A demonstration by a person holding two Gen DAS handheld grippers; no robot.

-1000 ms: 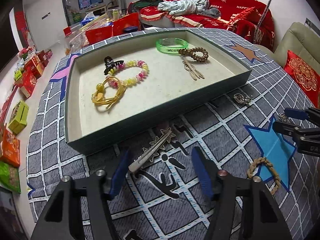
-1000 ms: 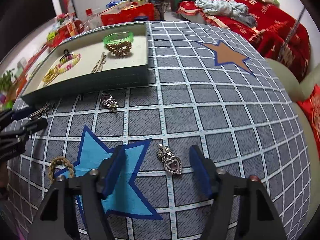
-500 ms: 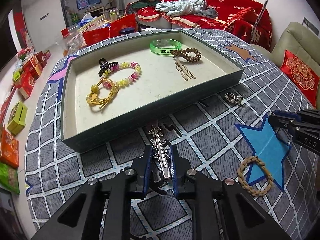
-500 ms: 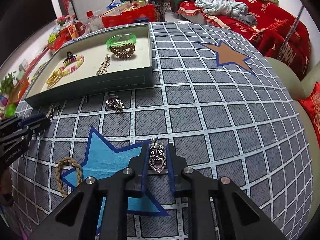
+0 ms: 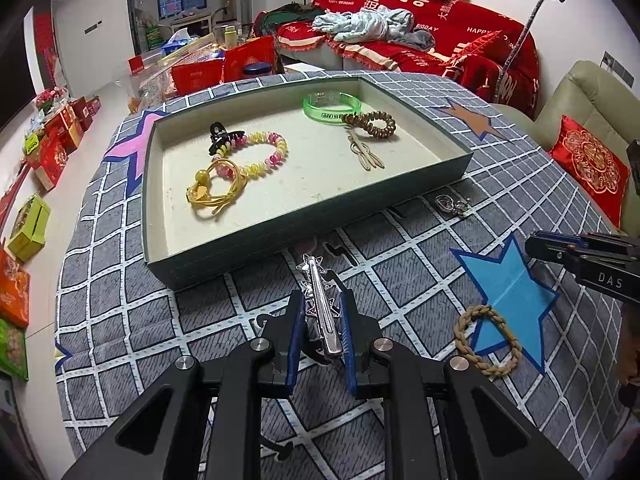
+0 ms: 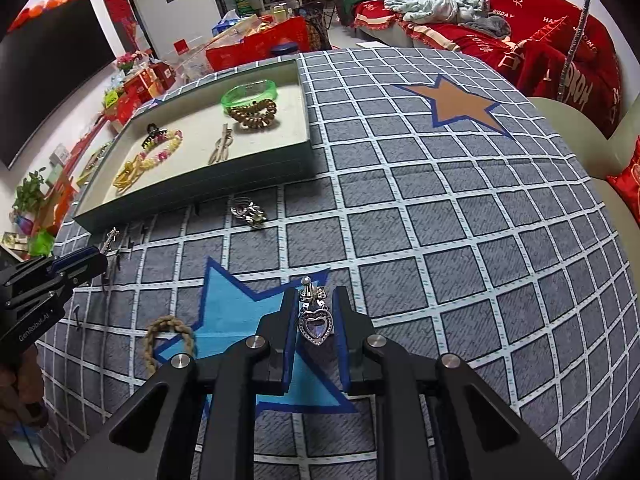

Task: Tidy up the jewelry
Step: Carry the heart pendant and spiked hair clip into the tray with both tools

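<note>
My left gripper (image 5: 320,300) is shut on a silver star hair clip (image 5: 320,304), held above the grey checked cloth just in front of the green tray (image 5: 312,216). My right gripper (image 6: 314,300) is shut on a heart-shaped purple gem clip (image 6: 315,320), held over the blue star patch (image 6: 240,320). The tray (image 6: 200,196) holds a green bangle (image 5: 332,106), a brown coil hair tie (image 5: 374,124), a beaded bracelet (image 5: 260,152), a yellow cord bracelet (image 5: 214,192), a black claw clip (image 5: 220,136) and a thin metal clip (image 5: 364,152).
A small silver trinket (image 5: 452,203) lies on the cloth near the tray's front right corner, also in the right wrist view (image 6: 248,212). A braided rope bracelet (image 5: 486,340) lies on the blue star. Sofa and red bedding stand beyond the table.
Both grippers closed from open onto their pieces: the left on the star hair clip, the right on the heart clip. Both have since lifted slightly off the cloth.
</note>
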